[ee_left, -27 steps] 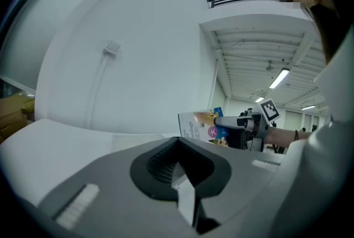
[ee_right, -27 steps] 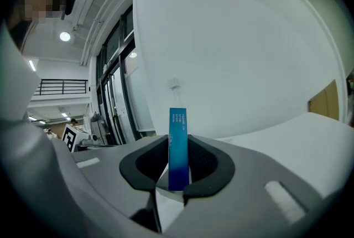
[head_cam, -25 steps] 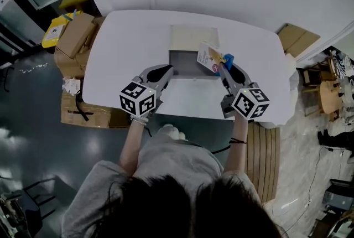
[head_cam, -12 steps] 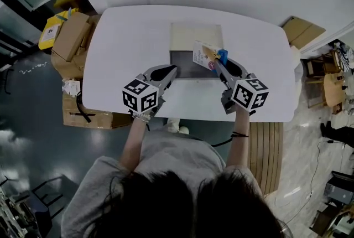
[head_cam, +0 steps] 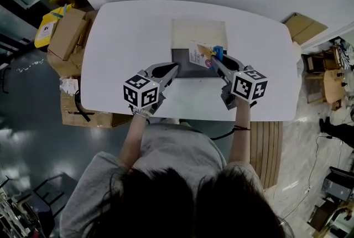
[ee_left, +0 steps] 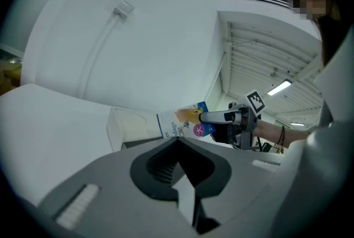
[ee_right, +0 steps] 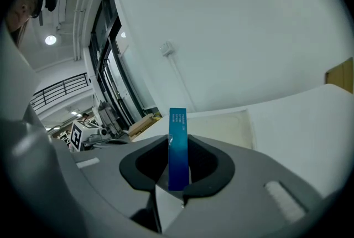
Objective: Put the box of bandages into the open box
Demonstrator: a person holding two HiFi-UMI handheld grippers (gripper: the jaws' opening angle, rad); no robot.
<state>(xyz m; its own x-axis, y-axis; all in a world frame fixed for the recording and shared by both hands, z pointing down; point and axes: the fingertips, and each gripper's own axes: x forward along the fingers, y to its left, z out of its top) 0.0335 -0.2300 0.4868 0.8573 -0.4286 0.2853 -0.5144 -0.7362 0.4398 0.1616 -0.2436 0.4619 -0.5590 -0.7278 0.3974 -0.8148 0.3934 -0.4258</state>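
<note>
The open box (head_cam: 198, 31) sits mid-table, its pale lid flap lying back and its dark inside toward me. My right gripper (head_cam: 213, 60) is shut on the box of bandages (head_cam: 198, 53), a flat white, orange and blue carton held on edge over the right front part of the open box. Seen from the right gripper view, its blue narrow side (ee_right: 177, 120) stands upright between the jaws. My left gripper (head_cam: 173, 69) is shut and empty, its tip at the open box's front left corner. The left gripper view shows the carton (ee_left: 187, 124) beside the lid flap (ee_left: 133, 126).
The white table (head_cam: 127, 37) has rounded corners and its near edge lies just under my hands. Cardboard boxes (head_cam: 69, 37) and a yellow item (head_cam: 47, 32) are stacked on the floor at left. A slatted wooden piece (head_cam: 264, 156) stands at right.
Both grippers have sunk and moved toward the open box. The box of bandages has shifted left, from beside the open box's right edge to over its inside.
</note>
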